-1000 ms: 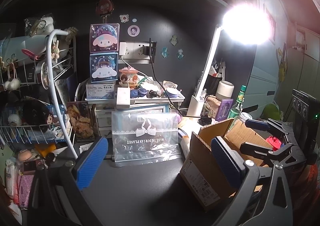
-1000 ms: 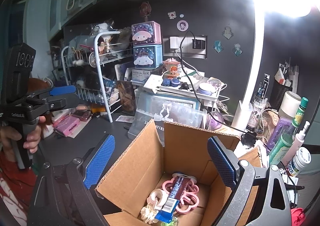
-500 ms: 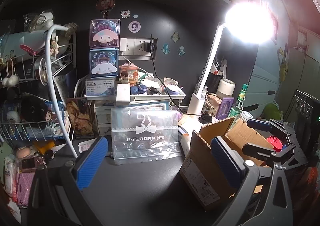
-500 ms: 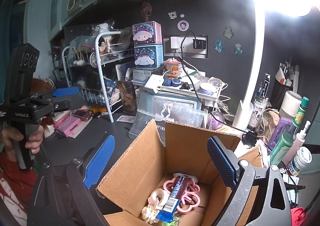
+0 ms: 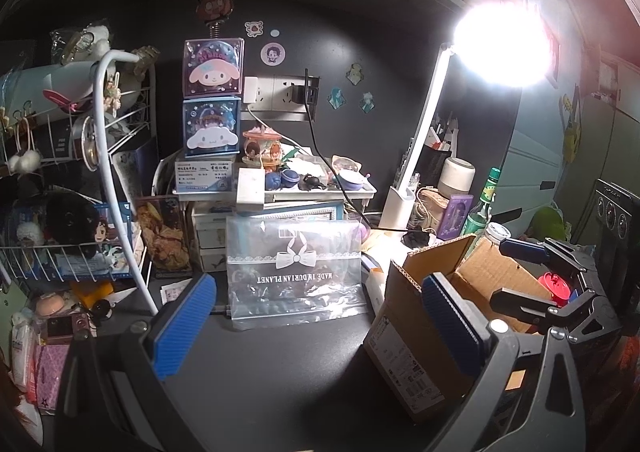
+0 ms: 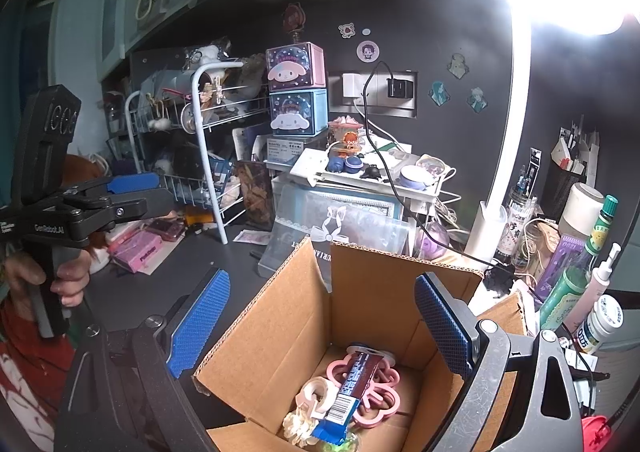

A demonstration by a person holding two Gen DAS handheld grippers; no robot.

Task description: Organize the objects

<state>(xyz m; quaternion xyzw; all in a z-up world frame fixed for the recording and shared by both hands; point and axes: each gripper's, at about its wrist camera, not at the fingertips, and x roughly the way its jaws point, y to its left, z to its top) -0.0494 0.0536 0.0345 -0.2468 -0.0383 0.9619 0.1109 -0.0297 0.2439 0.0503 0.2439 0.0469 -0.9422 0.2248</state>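
Right wrist view: wide-open, empty right tool [image 6: 320, 328] hovers above cardboard box [image 6: 360, 304].

The desk lamp's head [image 5: 500, 47] is washed out to a white glare. A snack wrapper [image 6: 348, 392] covers part of the pink flower-shaped piece [image 6: 380, 384] in the cardboard box [image 6: 372, 284], whose near wall is cut off by the picture's edge. Small labels on the bottles [image 6: 600, 324] are unreadable.

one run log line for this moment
left gripper: open, empty | right gripper: open, empty, above brown cardboard box | box: pink flower-shaped clip, snack bar
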